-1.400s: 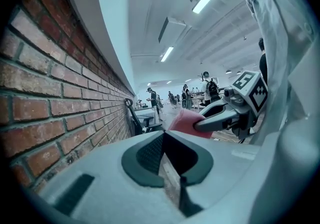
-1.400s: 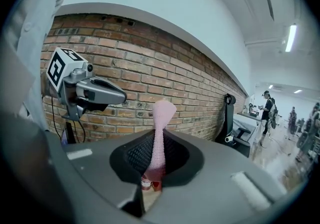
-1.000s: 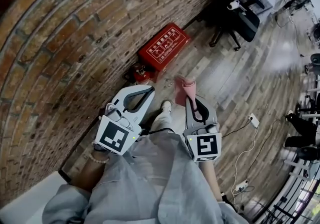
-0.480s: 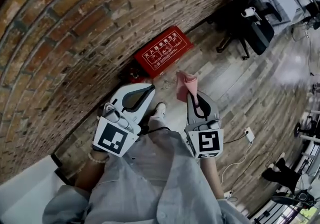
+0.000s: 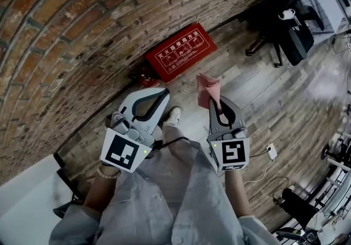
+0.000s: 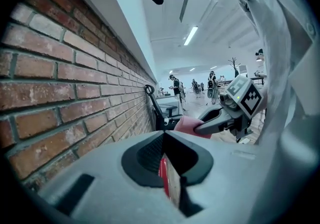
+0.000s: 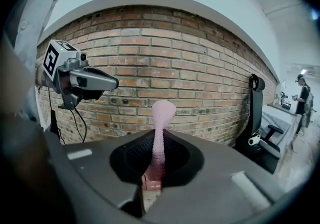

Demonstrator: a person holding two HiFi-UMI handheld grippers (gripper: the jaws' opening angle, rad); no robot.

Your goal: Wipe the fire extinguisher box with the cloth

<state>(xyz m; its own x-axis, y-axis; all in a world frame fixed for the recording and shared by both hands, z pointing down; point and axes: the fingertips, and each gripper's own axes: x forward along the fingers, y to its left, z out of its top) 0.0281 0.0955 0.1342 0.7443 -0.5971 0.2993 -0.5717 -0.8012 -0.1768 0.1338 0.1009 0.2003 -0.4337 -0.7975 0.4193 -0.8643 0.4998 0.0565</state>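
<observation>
The red fire extinguisher box (image 5: 181, 52) lies on the wood floor against the brick wall, white print on its lid. My right gripper (image 5: 215, 102) is shut on a pink cloth (image 5: 209, 88), which sticks out past the jaw tips; in the right gripper view the cloth (image 7: 161, 128) stands up from between the jaws. My left gripper (image 5: 163, 93) is shut with nothing in it, its tips touching. Both grippers hang in the air short of the box, left and right of my shoe. A sliver of red (image 6: 162, 172) shows through the left jaws.
A small red extinguisher (image 5: 143, 78) lies at the box's near left end. A black office chair (image 5: 285, 30) stands to the right along the wall. A power strip and cable (image 5: 270, 152) lie on the floor at right. A white surface (image 5: 22, 194) is at bottom left.
The view has swung along the wall, so the chair has slid right. Both grippers keep the same pose, the cloth still in the right one, a little nearer the box.
</observation>
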